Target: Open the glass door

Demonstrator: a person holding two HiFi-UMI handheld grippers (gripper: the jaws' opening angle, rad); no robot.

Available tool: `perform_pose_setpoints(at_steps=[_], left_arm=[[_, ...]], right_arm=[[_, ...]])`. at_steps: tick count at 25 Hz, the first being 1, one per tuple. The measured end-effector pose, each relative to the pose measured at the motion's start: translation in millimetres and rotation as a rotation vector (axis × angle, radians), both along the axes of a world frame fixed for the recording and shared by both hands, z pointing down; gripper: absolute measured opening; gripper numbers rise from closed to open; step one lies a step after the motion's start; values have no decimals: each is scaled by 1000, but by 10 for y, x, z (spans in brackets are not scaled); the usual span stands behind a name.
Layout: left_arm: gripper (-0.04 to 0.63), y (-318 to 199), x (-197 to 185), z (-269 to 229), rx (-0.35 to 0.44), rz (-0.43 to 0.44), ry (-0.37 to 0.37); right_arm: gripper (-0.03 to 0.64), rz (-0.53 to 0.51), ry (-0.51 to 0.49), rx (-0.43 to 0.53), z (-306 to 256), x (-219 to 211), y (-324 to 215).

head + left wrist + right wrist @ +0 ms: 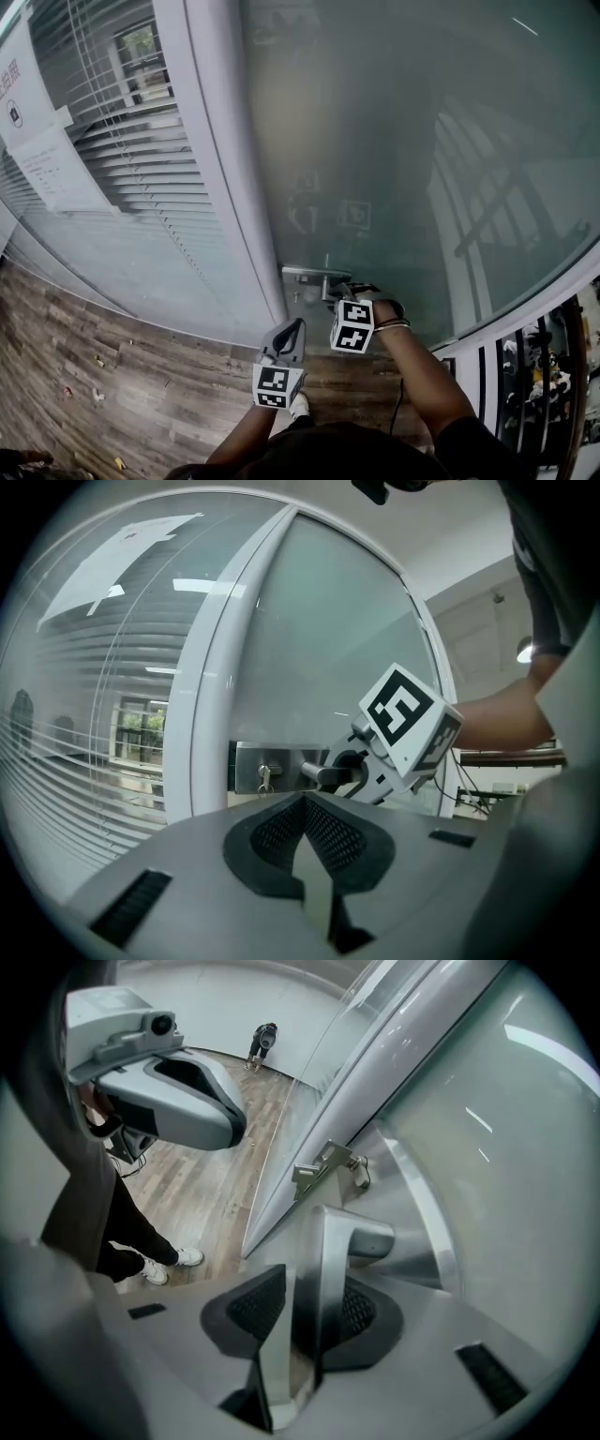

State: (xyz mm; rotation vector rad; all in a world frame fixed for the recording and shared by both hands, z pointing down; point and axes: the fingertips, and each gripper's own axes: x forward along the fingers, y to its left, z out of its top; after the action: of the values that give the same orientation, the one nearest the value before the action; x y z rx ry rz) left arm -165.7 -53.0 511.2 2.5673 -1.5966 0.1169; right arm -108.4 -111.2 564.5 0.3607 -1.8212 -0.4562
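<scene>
right tongs [314, 1279] clamp the stiff steel lever [339, 1227] between them; glass door [403, 141] ahead looks heavy; left tongs [306, 806] closed, empty.

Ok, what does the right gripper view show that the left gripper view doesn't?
Only the right gripper view: a close look at the right tongs clamped on the door handle, plus the wooden floor and white shoes. Only the left gripper view: window blinds, the right gripper's marker cube, and the left tongs shut on nothing. Both: the glass door, that handle, the lock plate and key.
</scene>
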Motion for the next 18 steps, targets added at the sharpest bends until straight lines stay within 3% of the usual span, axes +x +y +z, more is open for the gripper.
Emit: perform_pose_setpoints(at_steps=[4,13,18], left_arm=[[-2,-27,0,-4,-1,-3,-6],[-2,-72,48,45,-9,5,-13],[-2,-55,63,133,-25,13,-20]], right_arm=[[24,4,-23,29,-66,4,-45],[15,-8,-75,29,-87,-15,-34],[15,-16,-198,45,-81,-62,-36]])
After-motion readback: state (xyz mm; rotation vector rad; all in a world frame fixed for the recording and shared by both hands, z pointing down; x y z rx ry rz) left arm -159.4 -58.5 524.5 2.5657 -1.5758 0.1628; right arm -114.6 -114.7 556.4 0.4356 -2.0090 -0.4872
